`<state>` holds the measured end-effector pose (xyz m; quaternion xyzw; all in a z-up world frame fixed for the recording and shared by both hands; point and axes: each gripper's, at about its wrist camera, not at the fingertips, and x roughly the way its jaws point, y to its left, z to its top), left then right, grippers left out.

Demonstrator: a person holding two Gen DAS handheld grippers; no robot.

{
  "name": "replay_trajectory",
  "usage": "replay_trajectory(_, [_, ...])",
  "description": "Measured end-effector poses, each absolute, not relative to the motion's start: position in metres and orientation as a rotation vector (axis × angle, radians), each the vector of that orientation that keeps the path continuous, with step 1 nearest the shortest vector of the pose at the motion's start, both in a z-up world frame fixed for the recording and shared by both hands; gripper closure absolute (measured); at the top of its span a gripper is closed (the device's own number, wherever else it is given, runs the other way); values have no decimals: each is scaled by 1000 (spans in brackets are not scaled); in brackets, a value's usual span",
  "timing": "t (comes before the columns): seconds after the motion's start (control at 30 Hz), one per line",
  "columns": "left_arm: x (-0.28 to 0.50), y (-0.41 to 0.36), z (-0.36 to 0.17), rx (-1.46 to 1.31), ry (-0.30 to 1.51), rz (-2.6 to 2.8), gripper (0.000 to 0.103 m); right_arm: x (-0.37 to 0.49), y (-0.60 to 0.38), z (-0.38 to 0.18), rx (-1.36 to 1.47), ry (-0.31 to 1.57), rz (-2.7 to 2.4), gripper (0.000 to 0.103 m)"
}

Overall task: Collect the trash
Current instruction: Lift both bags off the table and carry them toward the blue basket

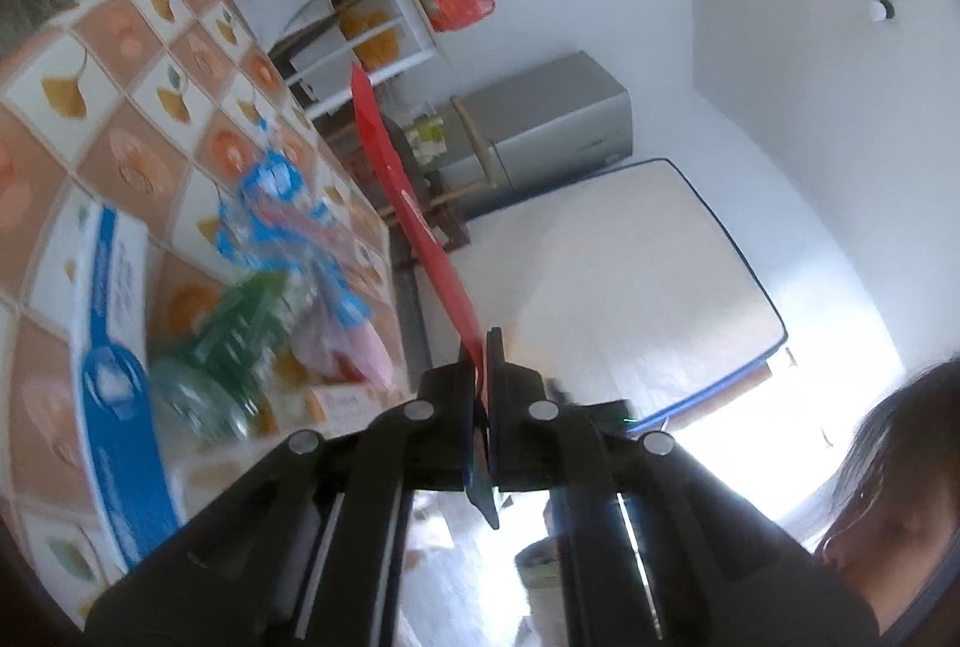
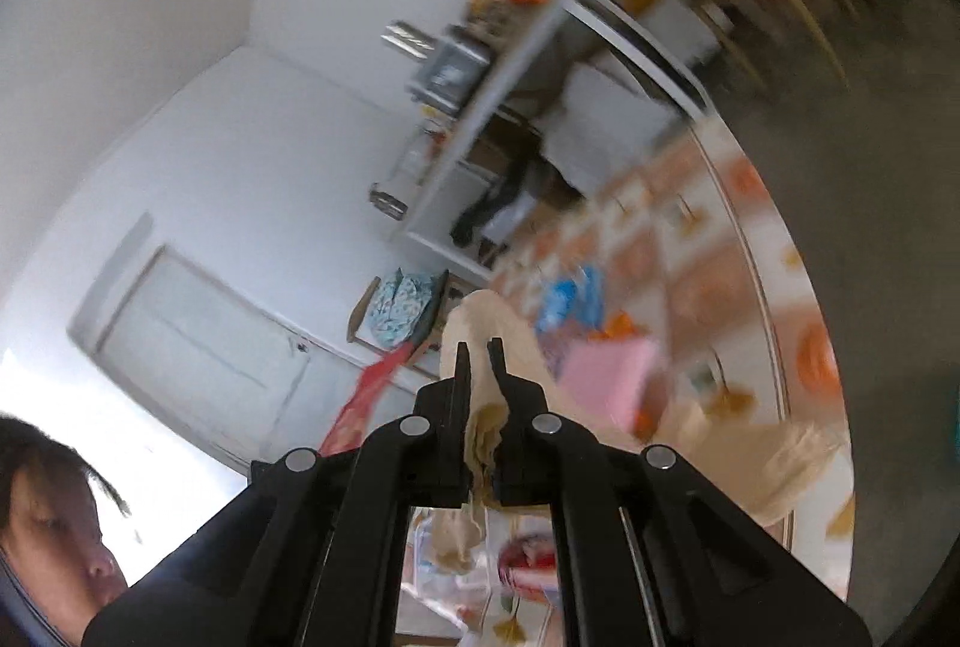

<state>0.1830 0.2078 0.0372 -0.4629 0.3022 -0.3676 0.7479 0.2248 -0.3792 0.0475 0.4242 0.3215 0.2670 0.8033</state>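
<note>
My left gripper is shut on a flat red wrapper, which sticks out edge-on beyond the fingertips, off the table's edge. The same red wrapper shows at the left in the right wrist view. My right gripper is shut on a crumpled beige paper bag that bulges past the fingers and hangs down behind them. On the patterned tablecloth lie a blue and white plastic wrapper, a green-labelled clear bottle and a pink packet.
A blue and white flat box lies on the table near its edge. Beyond the table stand a white shelf rack with an orange bag, a grey cabinet and a leaning mattress. A person's head is close at the lower right.
</note>
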Motion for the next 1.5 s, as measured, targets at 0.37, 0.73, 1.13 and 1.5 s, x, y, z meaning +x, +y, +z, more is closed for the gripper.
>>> replay_trajectory(0.37, [153, 174, 38, -977, 707, -799, 101, 230, -331, -40, 275, 1000, 332, 93])
replay_trajectory(0.73, [168, 151, 33, -940, 769, -782, 101, 259, -307, -49, -117, 991, 369, 31])
replay_trajectory(1.13, [177, 122, 39, -890, 800, -817, 101, 245, -311, -47, -118, 1021, 440, 51])
replay_trajectory(1.5, [215, 12, 61, -749, 908, -960, 101, 220, -379, -53, 318, 948, 317, 98])
